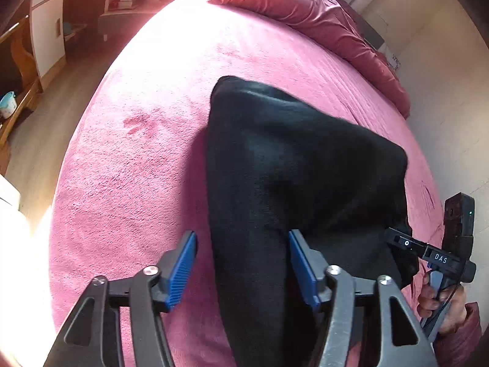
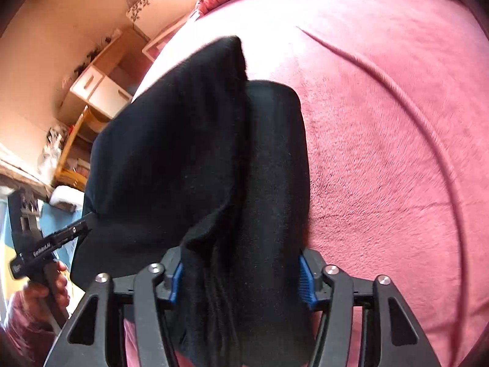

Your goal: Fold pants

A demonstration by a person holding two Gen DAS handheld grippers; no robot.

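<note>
Left wrist view gives me the black soft-knit pants (image 1: 293,165) lying on the pink plush bed cover (image 1: 128,183), long axis running from my near edge away toward the crumpled red duvet (image 1: 321,18) at the far side of the bed; the far end is a rounded fold, the near end runs under my left gripper (image 1: 243,266); its blue-padded fingers (image 1: 183,266) stand wide apart, one over the bare cover, the other over the cloth, gripping nothing that I can see. At the right edge of that view the right gripper (image 1: 394,238) meets a raised corner of the fabric, though I cannot tell the grip from here. Right wrist view settles it: the right gripper (image 2: 241,278) has its fingers (image 2: 305,281) partly closed around a thick bunch of the pants (image 2: 189,153); one layer lifts leftward, the other lies flat along the cover (image 2: 382,153).
</note>
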